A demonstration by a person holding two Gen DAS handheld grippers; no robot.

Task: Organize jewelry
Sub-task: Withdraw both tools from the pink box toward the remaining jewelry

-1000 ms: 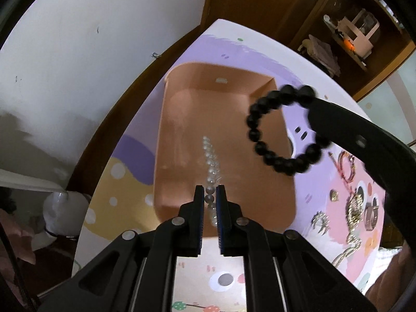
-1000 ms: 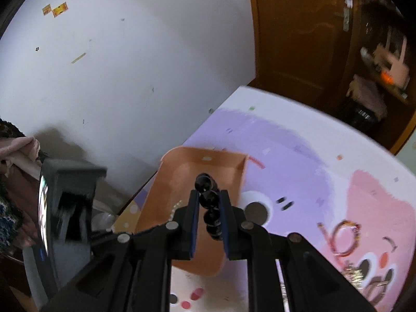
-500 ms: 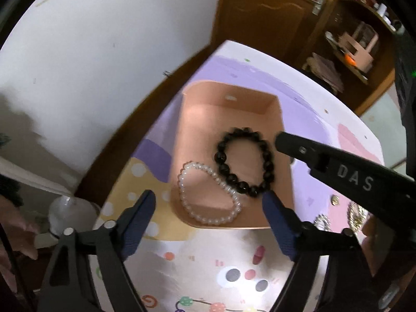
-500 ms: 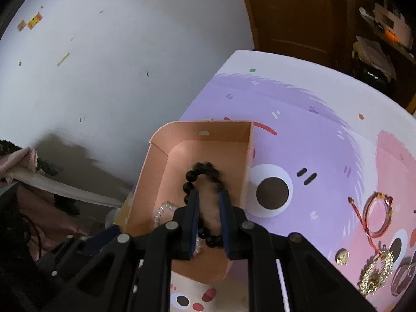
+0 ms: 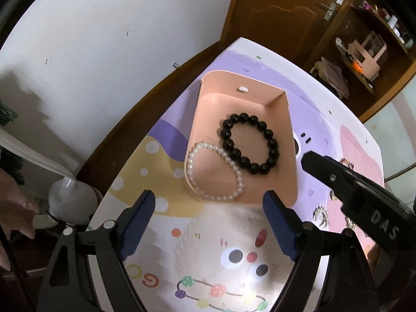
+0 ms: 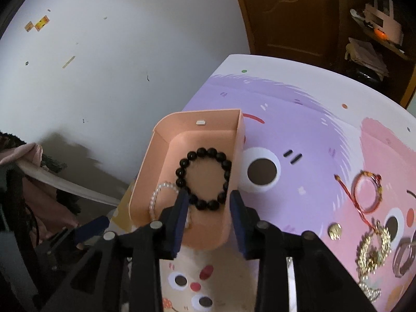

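A peach tray (image 5: pixel 283 119) (image 6: pixel 145 179) sits on the cartoon mat near the table's left edge. In it lie a black bead bracelet (image 5: pixel 273 145) (image 6: pixel 226 166) and a white pearl bracelet (image 5: pixel 192 158) (image 6: pixel 154 197), touching each other. My left gripper (image 5: pixel 209 223) is open and empty, just short of the tray's near wall. My right gripper (image 6: pixel 208 210) is open and empty above the tray's near end; its body shows at the right of the left wrist view (image 5: pixel 364 195).
Loose jewelry lies on the pink part of the mat: a red string bracelet (image 6: pixel 366 192), a gold coin charm (image 6: pixel 335 230), a gold ornate piece (image 6: pixel 374 249) and a ring (image 6: pixel 403 257). A white wall and wooden door stand beyond the table.
My left gripper opened and let the pearl bracelet fall in the tray. My right gripper lowered the black bracelet into the tray, opened and drew back.
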